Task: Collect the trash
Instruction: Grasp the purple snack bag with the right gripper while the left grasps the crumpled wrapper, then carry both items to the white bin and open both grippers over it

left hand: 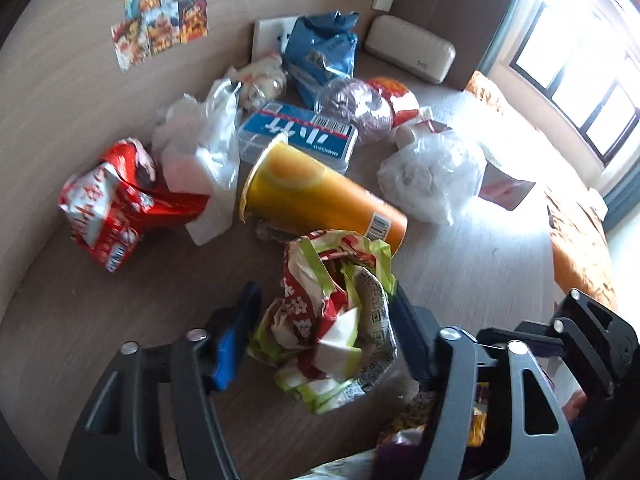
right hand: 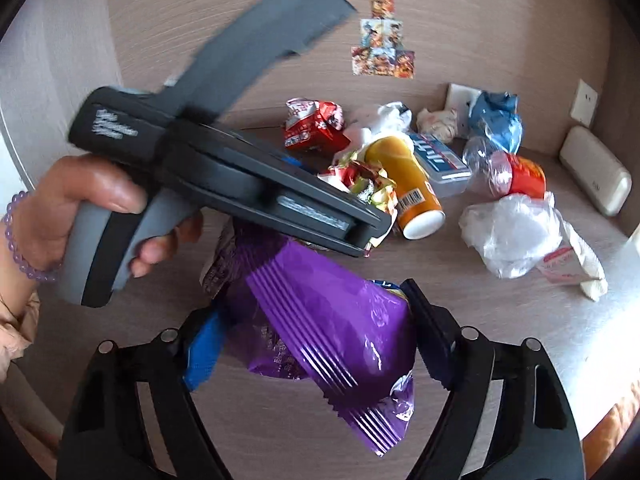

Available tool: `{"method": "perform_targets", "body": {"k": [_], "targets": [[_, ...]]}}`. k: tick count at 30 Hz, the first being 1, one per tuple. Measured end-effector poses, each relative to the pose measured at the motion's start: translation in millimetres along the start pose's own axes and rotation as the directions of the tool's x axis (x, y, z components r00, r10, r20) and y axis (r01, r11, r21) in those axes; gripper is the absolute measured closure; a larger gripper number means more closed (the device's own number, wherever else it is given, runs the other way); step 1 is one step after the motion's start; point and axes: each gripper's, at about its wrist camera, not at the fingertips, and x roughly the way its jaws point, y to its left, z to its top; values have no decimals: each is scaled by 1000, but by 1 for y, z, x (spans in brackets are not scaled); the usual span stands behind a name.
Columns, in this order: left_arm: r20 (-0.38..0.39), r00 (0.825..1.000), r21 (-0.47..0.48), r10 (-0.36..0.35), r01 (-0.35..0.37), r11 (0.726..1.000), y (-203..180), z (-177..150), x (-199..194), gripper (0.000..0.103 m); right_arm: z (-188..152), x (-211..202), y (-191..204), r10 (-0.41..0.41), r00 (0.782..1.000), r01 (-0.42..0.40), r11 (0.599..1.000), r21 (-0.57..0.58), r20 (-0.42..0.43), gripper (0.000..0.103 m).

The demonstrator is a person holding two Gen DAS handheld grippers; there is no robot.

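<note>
The left tool (left hand: 320, 332) pinched a crumpled green, red and white wrapper (left hand: 332, 320) between its blue-padded fingers (left hand: 232, 344), the wrapper bunched up just in front of the camera and above the tabletop (left hand: 120, 300). The right tool (right hand: 316, 344) was pressed onto a purple snack bag (right hand: 332, 336), which stuck out crumpled between its two fingers; in that view the person's left hand (right hand: 80, 216), wearing a purple bead bracelet (right hand: 20, 240), gripped the handle of the left tool just above the purple bag. Just beyond the green wrapper lay an orange cylindrical can (left hand: 320, 196) on its side, its open end toward the wall. Behind it sat a clear box with a blue label (left hand: 296, 136), touching a white plastic bag (left hand: 204, 148). A crushed red and white packet (left hand: 120, 204) lay to the left, near the wall. Farther back were a blue pouch (left hand: 324, 52), a crushed clear bottle (left hand: 356, 108) and another clear plastic bag (left hand: 432, 172) to the right. A beige case (left hand: 412, 48) rested against the back wall, well apart from the pile, and colourful stickers (left hand: 160, 12) were on the wall.
</note>
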Motion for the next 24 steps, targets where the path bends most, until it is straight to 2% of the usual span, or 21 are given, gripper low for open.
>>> {"method": "perform_targets", "body": {"k": [4,6,8,12,16,19,24], "targets": [[33,999,2,3,-3,1000,-2,-4,-5,55,1,2,4,18,1000,-18,1000,-14,-3,34],[45,999,1,28,-28,1000,0,-7,-12,56,1,0,2,35,999,-35,999,0,-13,42],[59,998,-11,37,-37,999,1,-8,-23,56,2,-5,1,40,999,-40,999,11,-17,45],[96,993,-28,73,-70,997,3,-7,-50,56,7,-25,-4,40,999,-40,999,28,0,47],[145,985,-32,97,-93,995,-2,1,-79,56,13,-51,-10,-5,1000,4,1000,18,30,47],[175,978,3,115,-117,993,-16,12,-94,56,13,-80,-18,-60,997,59,998,24,48,47],[204,977,75,65,-82,994,-53,28,-103,56,6,-129,-46,-166,983,158,983,94,80,47]]}}
